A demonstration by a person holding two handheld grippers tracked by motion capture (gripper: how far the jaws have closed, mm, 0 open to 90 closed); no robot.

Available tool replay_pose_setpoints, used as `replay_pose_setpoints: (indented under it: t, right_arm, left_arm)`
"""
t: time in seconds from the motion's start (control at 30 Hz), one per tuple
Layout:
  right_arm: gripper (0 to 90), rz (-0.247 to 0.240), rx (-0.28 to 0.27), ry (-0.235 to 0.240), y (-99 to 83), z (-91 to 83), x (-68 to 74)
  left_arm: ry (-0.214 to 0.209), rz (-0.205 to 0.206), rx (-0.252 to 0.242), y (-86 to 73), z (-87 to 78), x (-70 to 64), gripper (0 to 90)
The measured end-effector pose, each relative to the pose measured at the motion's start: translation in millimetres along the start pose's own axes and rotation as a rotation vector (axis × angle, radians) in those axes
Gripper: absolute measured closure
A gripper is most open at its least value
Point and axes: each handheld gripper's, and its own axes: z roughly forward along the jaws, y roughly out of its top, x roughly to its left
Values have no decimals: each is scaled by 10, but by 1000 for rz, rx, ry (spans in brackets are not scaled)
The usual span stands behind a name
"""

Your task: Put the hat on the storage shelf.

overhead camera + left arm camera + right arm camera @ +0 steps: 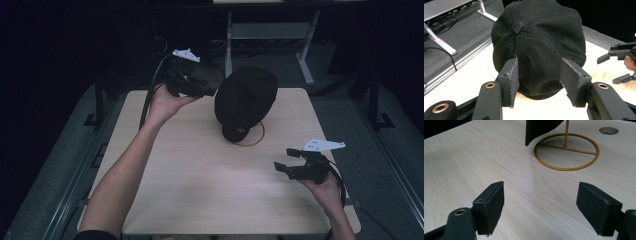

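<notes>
A person stands at a pale wooden bench (200, 175) with one pair of tongs in each hand, two pairs in all. On the bench there is one black cap (246, 97) and one gold wire stand (256, 136); the cap sits on top of the stand, hiding its stem, with the stand's ring base flat on the wood.

The left tongs (212, 86) are held up off the bench, just beside the cap. In the left gripper view these tongs (539, 83) stand released, jaws parted, with the cap's crown directly ahead of them and its lower edge showing in the gap between the two pads; I cannot tell whether either pad touches the fabric. The cap's top button faces these tongs.

The right tongs (285, 161) hover low over the near right part of the bench, well apart from the cap. They too are released, jaws wide, holding nothing. In the right gripper view, beyond these tongs (540, 205), lies a stretch of bare wood, then the stand's ring (566, 151) and the hanging edge of the cap (536, 130). One round hole (608, 130) in the benchtop sits past the ring.

The right tongs hang close to the bench's right edge. Bare wood lies between the two pairs of tongs and toward the person.
</notes>
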Motion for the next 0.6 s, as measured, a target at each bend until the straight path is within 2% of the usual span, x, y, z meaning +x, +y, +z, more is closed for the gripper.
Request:
replay_pose_setpoints:
  t: [0.17,0.6]
  right_arm:
    - [220,4,2,-1,1,0,-2]
    - [218,-4,1,-8,14,9,17]
  left_arm:
    - [1,-3,11,-83,-51,-1,464]
    - [12,-19,-6,-324,-231,-43,420]
